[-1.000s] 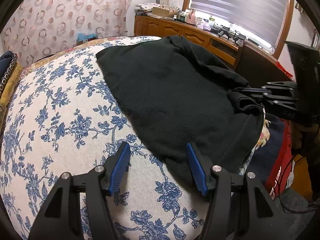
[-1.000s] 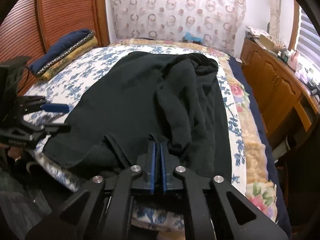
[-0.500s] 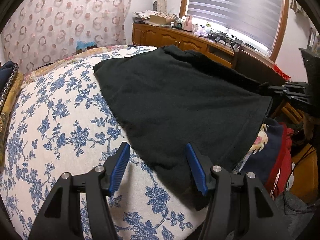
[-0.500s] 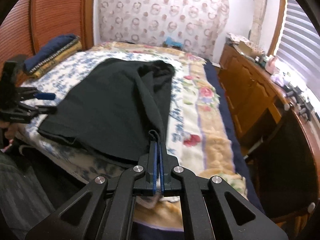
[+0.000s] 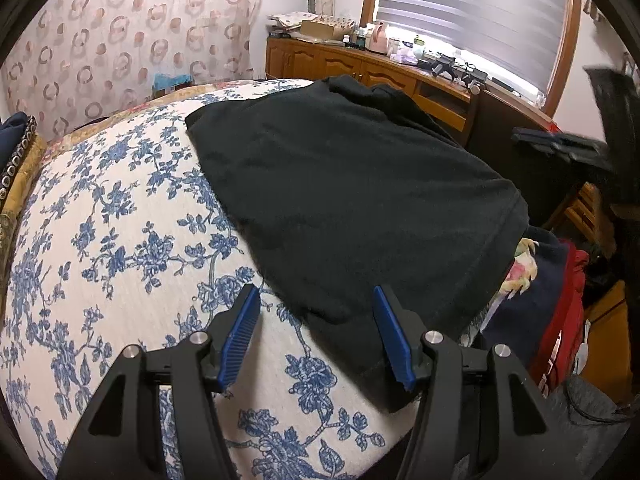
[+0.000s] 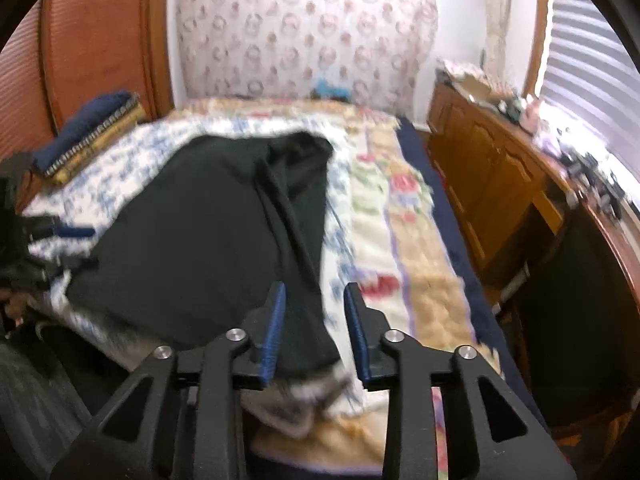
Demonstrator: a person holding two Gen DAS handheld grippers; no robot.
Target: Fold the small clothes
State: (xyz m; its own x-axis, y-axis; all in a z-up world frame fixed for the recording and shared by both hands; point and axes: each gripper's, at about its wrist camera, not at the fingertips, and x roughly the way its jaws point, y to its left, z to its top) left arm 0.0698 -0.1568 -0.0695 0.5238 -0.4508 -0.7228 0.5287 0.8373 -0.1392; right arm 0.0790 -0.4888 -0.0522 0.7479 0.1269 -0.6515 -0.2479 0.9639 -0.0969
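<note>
Black garment [image 5: 352,200] spread flat on floral bedspread [image 5: 120,240]. Left gripper [image 5: 316,332] jaws wide, empty, over garment's near edge. Right gripper [image 6: 314,320] jaws just opened, partly apart, gripping nothing.

We see the garment [image 5: 352,200] spread on the bed [image 5: 120,240], its near corner lying between the jaws of the left tool [image 5: 316,336]. In the right wrist view, the garment's near edge sits between the parted jaws of the right tool [image 6: 314,328]. Folded cloths [image 6: 92,132] are stacked at the bed's far left. A cabinet [image 6: 492,184] stands right of the bed.
</note>
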